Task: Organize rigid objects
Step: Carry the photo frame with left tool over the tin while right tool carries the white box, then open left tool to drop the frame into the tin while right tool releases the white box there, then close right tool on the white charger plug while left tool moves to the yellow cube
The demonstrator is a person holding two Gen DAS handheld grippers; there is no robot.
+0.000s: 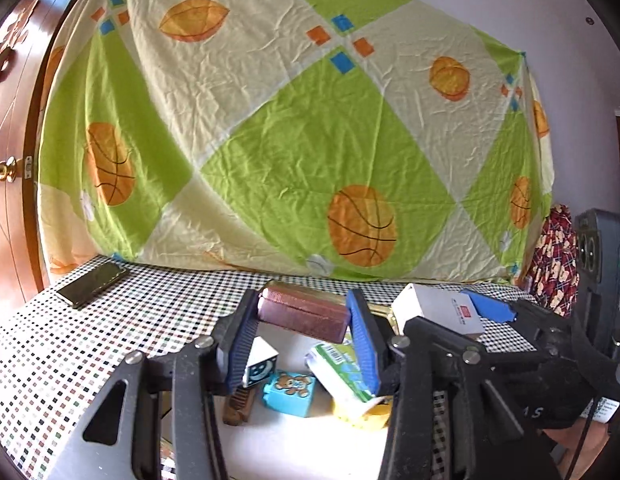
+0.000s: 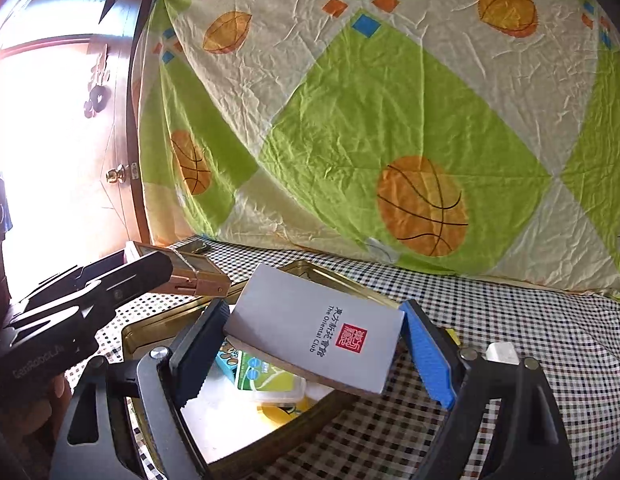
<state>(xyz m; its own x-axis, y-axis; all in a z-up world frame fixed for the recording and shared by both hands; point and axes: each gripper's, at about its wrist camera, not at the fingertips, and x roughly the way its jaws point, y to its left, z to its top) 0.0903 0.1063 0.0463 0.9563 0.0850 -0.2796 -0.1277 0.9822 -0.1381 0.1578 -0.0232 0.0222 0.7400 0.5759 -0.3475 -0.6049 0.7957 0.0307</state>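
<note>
My left gripper [image 1: 304, 307] is shut on a maroon rectangular box [image 1: 306, 312], held across its blue pads above the tin tray [image 1: 302, 448]. In the tray lie a white cube with a face [image 1: 262, 364], a blue bear block [image 1: 290, 392], a green carton [image 1: 341, 372], a yellow item [image 1: 373, 414] and a wooden comb [image 1: 238, 408]. My right gripper [image 2: 313, 312] is shut on a grey box with a red seal [image 2: 317, 328], tilted over the gold-rimmed tray [image 2: 329, 276]. In the left wrist view the right gripper [image 1: 449, 312] and its grey box [image 1: 437, 308] hang to the right.
A checkered cloth [image 1: 70, 352] covers the table. A dark phone [image 1: 92, 283] lies at its far left corner. A basketball-print sheet [image 1: 270, 140] hangs behind, with a wooden door [image 1: 10, 120] to the left. A small white object [image 2: 499, 352] sits on the cloth at the right.
</note>
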